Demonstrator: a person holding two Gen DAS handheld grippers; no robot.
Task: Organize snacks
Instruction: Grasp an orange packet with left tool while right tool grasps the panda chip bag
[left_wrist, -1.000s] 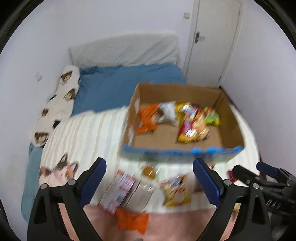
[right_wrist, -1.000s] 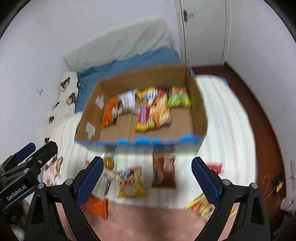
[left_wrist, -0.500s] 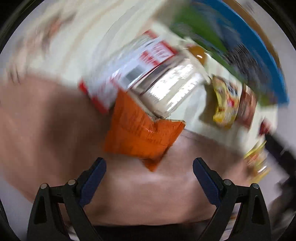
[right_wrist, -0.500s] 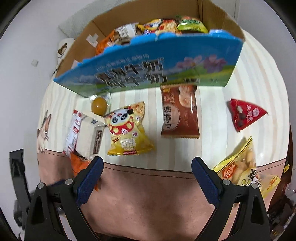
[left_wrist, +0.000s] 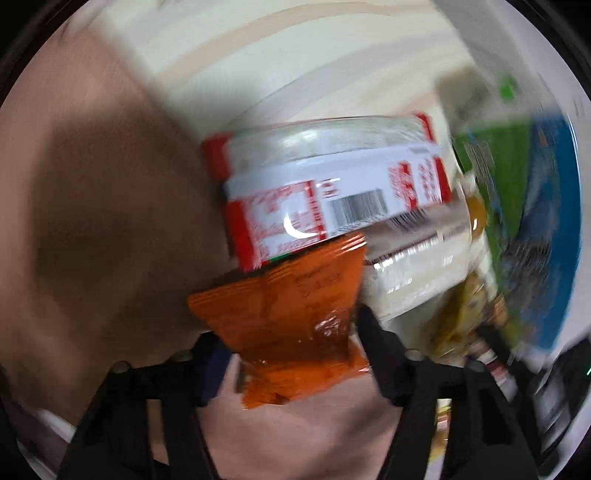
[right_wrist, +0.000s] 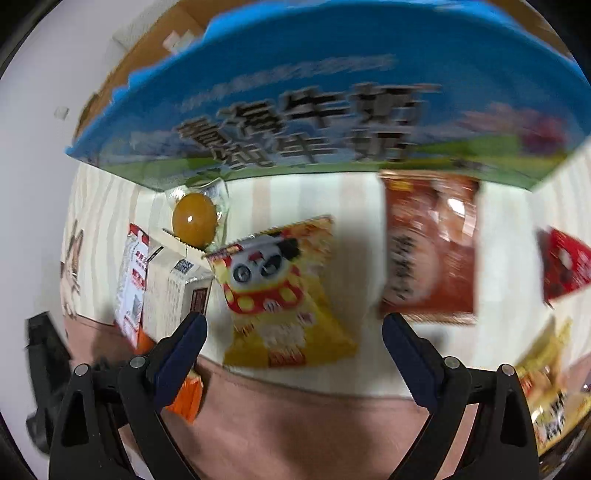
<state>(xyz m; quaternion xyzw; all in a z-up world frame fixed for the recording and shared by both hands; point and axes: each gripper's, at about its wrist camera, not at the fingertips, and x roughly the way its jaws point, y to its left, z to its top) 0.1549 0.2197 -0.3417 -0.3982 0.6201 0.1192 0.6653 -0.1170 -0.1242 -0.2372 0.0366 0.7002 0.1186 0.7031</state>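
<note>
My left gripper (left_wrist: 291, 354) has just been closing, pinching the orange packet (left_wrist: 291, 317) near the bed edge. Right gripper (right_wrist: 293, 332) spread over the yellow packet (right_wrist: 284, 295). Risk: the red-and-white box (left_wrist: 332, 192) overlaps the packet and may drag.

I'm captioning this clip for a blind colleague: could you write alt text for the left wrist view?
The left gripper, whose jaws have just been closing, pinches an orange snack packet lying on a pink blanket. A red-and-white wrapped pack lies just beyond, with the blue box blurred at right.
</note>
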